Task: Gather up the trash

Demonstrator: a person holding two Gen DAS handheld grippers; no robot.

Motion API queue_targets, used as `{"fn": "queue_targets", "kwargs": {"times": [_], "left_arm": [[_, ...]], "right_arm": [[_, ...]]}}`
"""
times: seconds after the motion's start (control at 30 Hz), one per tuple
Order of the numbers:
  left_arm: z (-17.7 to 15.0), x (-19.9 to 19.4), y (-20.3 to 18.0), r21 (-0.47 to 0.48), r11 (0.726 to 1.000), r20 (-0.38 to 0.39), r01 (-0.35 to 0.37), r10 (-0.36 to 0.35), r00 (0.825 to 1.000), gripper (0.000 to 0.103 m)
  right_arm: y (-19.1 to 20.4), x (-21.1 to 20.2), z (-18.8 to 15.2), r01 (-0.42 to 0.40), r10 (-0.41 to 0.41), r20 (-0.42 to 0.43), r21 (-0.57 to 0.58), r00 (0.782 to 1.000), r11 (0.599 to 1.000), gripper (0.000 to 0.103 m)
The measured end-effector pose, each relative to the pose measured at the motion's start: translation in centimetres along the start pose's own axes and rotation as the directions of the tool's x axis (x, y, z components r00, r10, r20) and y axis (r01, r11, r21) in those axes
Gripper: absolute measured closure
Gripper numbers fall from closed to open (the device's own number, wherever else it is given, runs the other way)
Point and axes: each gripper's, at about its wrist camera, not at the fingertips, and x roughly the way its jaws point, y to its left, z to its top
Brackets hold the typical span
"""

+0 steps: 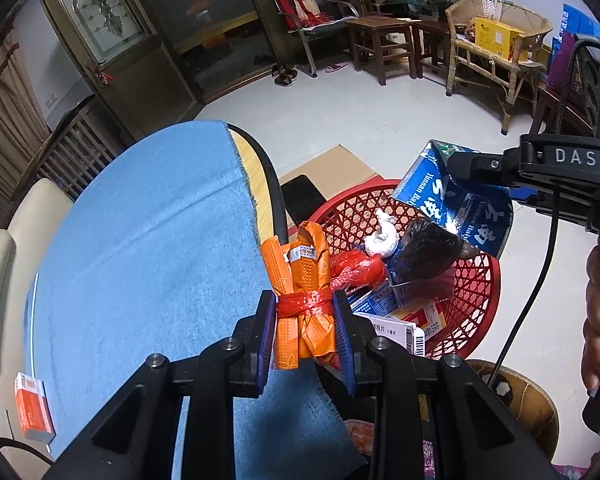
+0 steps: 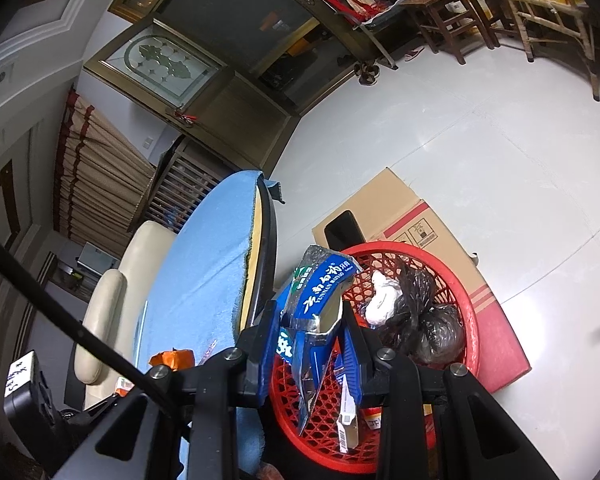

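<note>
My left gripper [image 1: 305,312] is shut on an orange wrapper bundle [image 1: 300,280] tied with a red band, held at the table's right edge beside the red basket [image 1: 476,292]. My right gripper [image 2: 312,320] is shut on a flattened blue toothpaste box [image 2: 320,292], held over the red basket [image 2: 470,320]. In the left wrist view the right gripper [image 1: 460,168] holds the blue box [image 1: 452,200] above the basket. The basket holds a black bag [image 2: 424,316], a white wad [image 2: 382,300], red plastic [image 1: 356,266] and cartons [image 1: 396,320].
A blue cloth [image 1: 140,248] covers the round table. A small orange and white box [image 1: 32,412] lies on it at the near left. Flat cardboard [image 2: 412,220] lies on the floor under the basket. A cream chair [image 2: 112,300] stands behind the table. Wooden chairs [image 1: 380,36] line the far wall.
</note>
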Motion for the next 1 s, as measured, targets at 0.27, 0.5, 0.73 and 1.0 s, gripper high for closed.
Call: {"fn": "queue_targets", "kwargs": {"times": [0.27,0.5,0.73,1.0], "left_arm": [[0.1,0.1,-0.4,0.009,1.0,0.015,0.014,-0.014,1.0,0.071],[0.2,-0.4,-0.6,0.018,1.0,0.043,0.012,-0.012,0.999,0.057],[0.2,-0.7,-0.6,0.018,1.0,0.051,0.0,-0.001,0.999,0.057],[0.2,-1.2,-0.3,0.013,1.0,0.074,-0.017,0.016,0.997,0.057]], "right_arm": [[-0.3,0.4,0.2,0.015,-0.015,0.007,0.003,1.0,1.0,0.071],[-0.7,0.6,0.4,0.017,-0.017,-0.001,0.019,1.0,1.0,0.071],[-0.6,0.7,0.4,0.012,-0.012,-0.003,0.016,1.0,1.0,0.07],[-0.5,0.8,0.2,0.014,-0.013,-0.009,0.011,1.0,1.0,0.07]]}}
